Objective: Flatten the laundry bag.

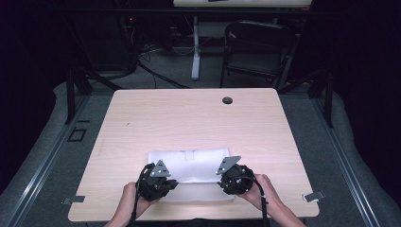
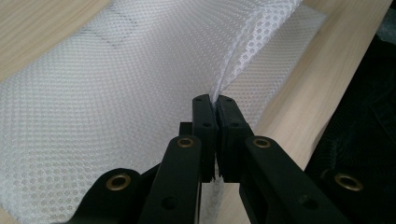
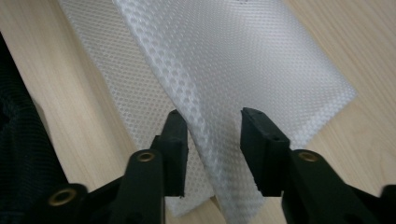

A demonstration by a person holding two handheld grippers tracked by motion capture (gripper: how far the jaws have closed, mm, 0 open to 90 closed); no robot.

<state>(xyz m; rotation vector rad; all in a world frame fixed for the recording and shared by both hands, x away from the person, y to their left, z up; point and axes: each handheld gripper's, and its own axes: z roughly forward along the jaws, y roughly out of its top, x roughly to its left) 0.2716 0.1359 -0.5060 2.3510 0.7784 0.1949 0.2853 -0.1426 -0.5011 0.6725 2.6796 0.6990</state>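
A white mesh cloth (image 1: 191, 165) is lying on the desk (image 1: 189, 118), near the front edge and about in the middle between the left and the right edge. Its back part is lying flat on the wood, while the front part is being lifted a little and folded over.

The left gripper (image 1: 163, 182) is resting at the front left corner of the cloth, and a hand (image 1: 128, 197) is holding it from below. In the left gripper view its jaws are pressed together and they are pinching a fold of the mesh (image 2: 140, 93); the fabric is rising out of the jaws as a raised ridge, and the rest of it is spreading flat toward the far side of the desk.

The right gripper (image 1: 234, 179) is sitting at the front right corner of the cloth, held by the other hand (image 1: 263, 189). In the right gripper view its jaws are standing apart, and a folded strip of the mesh (image 3: 224, 70) is running between them. The pads are not pressing on the strip, so this gripper is not gripping the fabric.

Both grippers are near the front edge of the desk, well apart from each other.
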